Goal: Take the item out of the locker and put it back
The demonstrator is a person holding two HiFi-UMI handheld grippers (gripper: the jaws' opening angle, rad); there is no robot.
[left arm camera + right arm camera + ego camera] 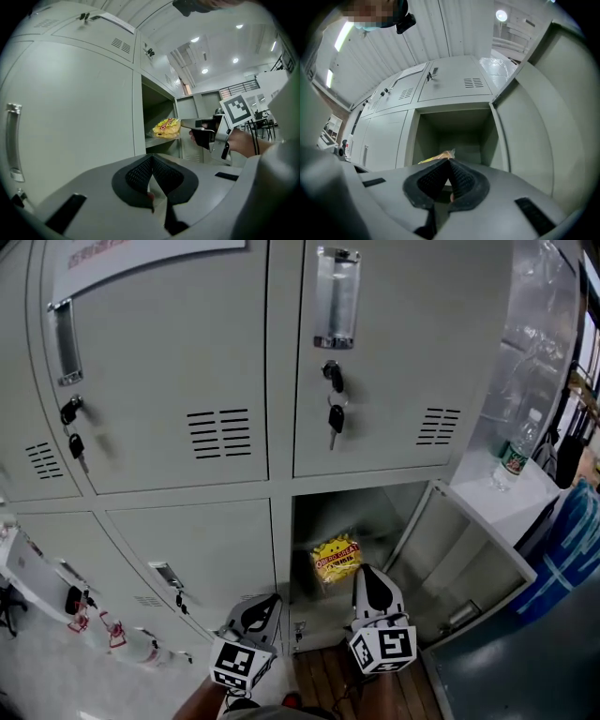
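A yellow snack bag [335,562] lies in the open lower-right locker [319,512], near its front edge. My right gripper [367,571] reaches into the opening, and its shut tips pinch the bag's right edge. In the left gripper view the right gripper [183,126] meets the bag [166,128] at that edge. In the right gripper view only a corner of the bag [446,154] shows above the closed jaws of the right gripper [449,162]. My left gripper [266,604] hangs shut and empty before the neighbouring closed door, and its meeting pads [151,164] hold nothing.
The locker's door [466,557] stands swung open to the right. Keys [335,415] hang in the upper door's lock, and another key set [73,441] in the door to its left. A water bottle [512,458] stands on a white ledge at right. Wooden flooring [322,679] lies below.
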